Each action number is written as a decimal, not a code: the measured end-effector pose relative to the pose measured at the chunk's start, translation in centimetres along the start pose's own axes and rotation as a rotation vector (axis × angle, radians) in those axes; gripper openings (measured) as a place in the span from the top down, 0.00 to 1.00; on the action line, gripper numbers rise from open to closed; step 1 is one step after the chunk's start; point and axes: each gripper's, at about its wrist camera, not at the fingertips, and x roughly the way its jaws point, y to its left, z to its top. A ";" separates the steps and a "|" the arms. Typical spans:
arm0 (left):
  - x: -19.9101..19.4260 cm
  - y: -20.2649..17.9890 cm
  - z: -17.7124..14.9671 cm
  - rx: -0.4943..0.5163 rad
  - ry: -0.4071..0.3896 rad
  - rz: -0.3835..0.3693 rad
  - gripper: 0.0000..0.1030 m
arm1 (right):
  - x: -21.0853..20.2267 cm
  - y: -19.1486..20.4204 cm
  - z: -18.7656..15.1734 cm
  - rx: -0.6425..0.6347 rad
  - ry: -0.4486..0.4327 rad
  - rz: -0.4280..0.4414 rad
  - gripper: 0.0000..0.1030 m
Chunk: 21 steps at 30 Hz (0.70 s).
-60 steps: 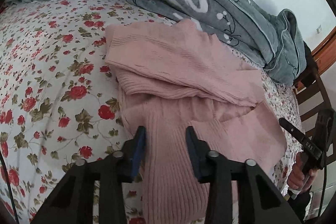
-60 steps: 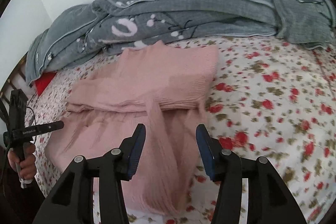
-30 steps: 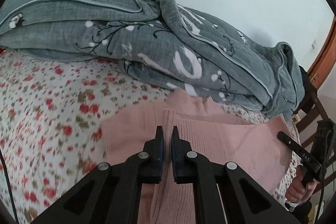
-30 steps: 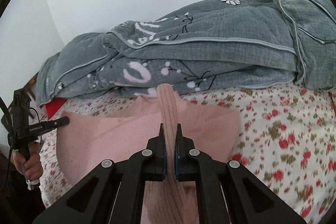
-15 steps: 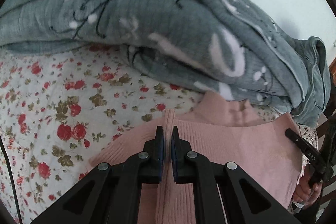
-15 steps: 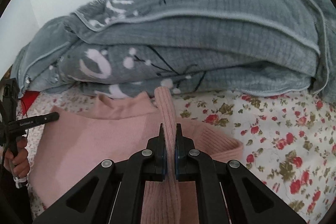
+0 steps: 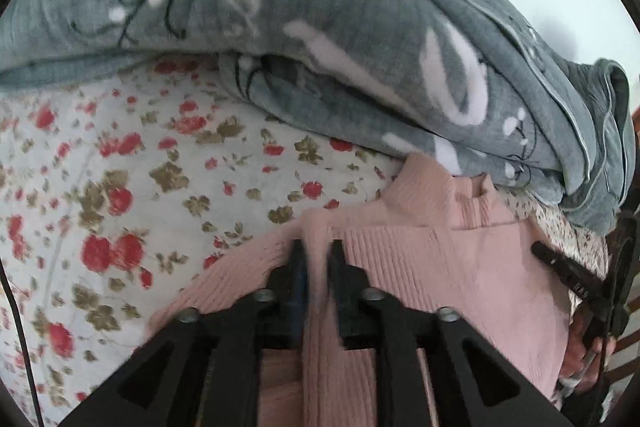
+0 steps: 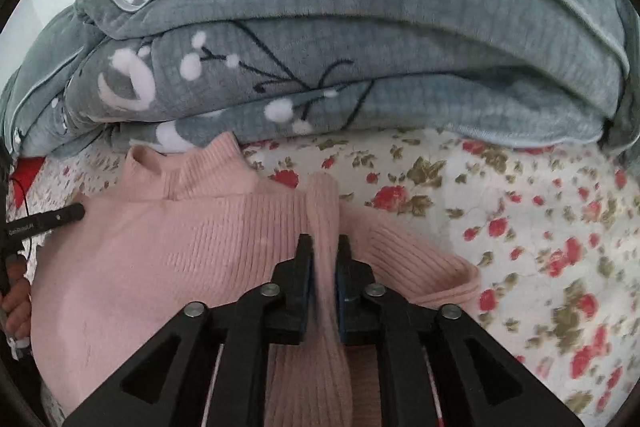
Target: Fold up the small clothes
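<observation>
Floral bedsheet [image 7: 120,163] under pink sweater [image 8: 168,251]; left hand-held gripper [image 7: 318,259], right hand-held gripper [image 8: 322,255] each pinching sweater fold.

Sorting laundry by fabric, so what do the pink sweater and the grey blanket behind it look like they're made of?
Pink sweater: looks like soft matte rib knit, with fine parallel ribs; fibre can't be told. Grey blanket: seems plush fleece, with a fuzzy gridded nap, white floral print and smooth piped edge.
</observation>
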 end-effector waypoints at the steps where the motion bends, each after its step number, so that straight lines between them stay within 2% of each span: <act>1: -0.8 -0.1 0.0 0.008 -0.020 0.023 0.64 | -0.9 0.2 0.1 -0.016 -0.013 -0.040 0.69; 2: -1.4 -0.2 -0.1 0.013 -0.036 0.036 0.56 | -2.1 0.4 0.2 -0.024 -0.041 -0.088 0.60; 3: -2.7 -0.6 -0.2 0.032 -0.075 0.039 0.46 | -3.3 0.5 0.1 -0.028 -0.069 -0.104 0.58; 5: -4.2 -1.4 -0.3 0.068 -0.113 0.002 0.43 | -5.7 1.2 -0.1 -0.048 -0.124 -0.075 0.58; 8: -4.9 -3.5 -0.2 0.119 -0.110 -0.069 0.43 | -7.0 2.7 -0.5 -0.100 -0.151 0.005 0.58; 9: -4.5 -4.3 -0.3 0.133 -0.108 -0.075 0.43 | -6.8 3.1 -0.5 -0.116 -0.151 0.036 0.60; 10: -4.0 -4.9 -0.3 0.142 -0.103 -0.074 0.43 | -6.1 3.5 -0.6 -0.139 -0.146 0.072 0.69; 11: -3.3 -5.1 -0.2 0.156 -0.089 -0.085 0.43 | -5.4 3.5 -0.6 -0.145 -0.136 0.081 0.77; 12: -2.1 -5.2 -0.2 0.161 -0.055 -0.092 0.43 | -4.3 3.3 -0.6 -0.138 -0.108 0.079 0.77; 15: 0.6 -4.2 -0.2 0.115 0.028 -0.076 0.44 | -0.7 1.9 -0.8 -0.064 0.007 0.100 0.88; 16: 1.1 -3.5 -0.5 0.094 0.036 -0.066 0.46 | 0.1 1.3 -0.8 -0.043 0.020 0.078 0.97; 17: 1.5 -2.8 -0.5 0.070 0.037 -0.062 0.48 | 0.4 0.7 -0.9 -0.033 0.023 0.078 0.99; 18: 1.7 -2.0 -0.5 0.038 0.028 -0.091 0.49 | 0.3 0.4 -0.9 -0.025 0.016 0.082 0.99; 21: 1.2 -1.7 -0.6 0.016 0.021 -0.116 0.50 | 0.4 0.1 -0.9 -0.020 0.012 0.075 0.99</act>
